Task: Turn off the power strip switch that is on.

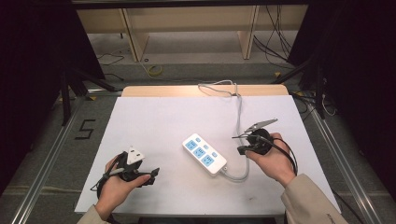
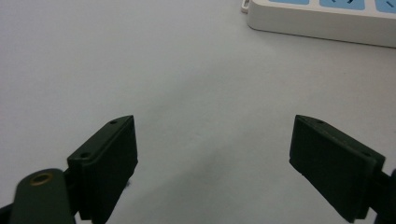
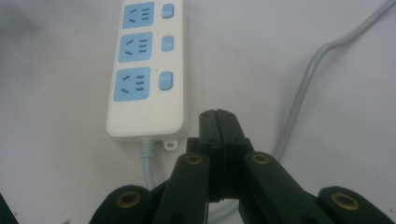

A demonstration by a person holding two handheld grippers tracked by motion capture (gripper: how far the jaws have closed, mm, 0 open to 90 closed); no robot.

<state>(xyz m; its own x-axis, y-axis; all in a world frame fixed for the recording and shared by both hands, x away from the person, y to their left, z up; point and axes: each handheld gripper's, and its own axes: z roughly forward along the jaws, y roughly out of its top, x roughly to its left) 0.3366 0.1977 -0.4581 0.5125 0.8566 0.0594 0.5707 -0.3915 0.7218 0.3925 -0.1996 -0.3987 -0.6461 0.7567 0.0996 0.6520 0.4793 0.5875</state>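
While the high view gave the whole table, the white power strip (image 1: 204, 153) lay near the middle of the white sheet (image 1: 154, 121), turned diagonally. Its grey cable (image 1: 239, 112) ran from its near end, curved, and went away to the far edge of the table. The left gripper (image 1: 152, 174) was at the left of the strip, well apart from it, and the right gripper (image 1: 241, 150) was just beside the strip's right side.

The left gripper view showed what the high view could not: its jaws were spread wide, with nothing between them, above the bare sheet, and a corner of the strip was at the top right. In the right gripper view the jaws were pressed together, with no object between them, near the strip's cable end. There the three blue sockets (image 3: 132, 47) and their switches (image 3: 166, 81) were clear.

A wooden tabletop edge (image 1: 140, 90) showed beyond the sheet, then a grey floor (image 1: 196, 70) with loose cables and wooden shelving legs.
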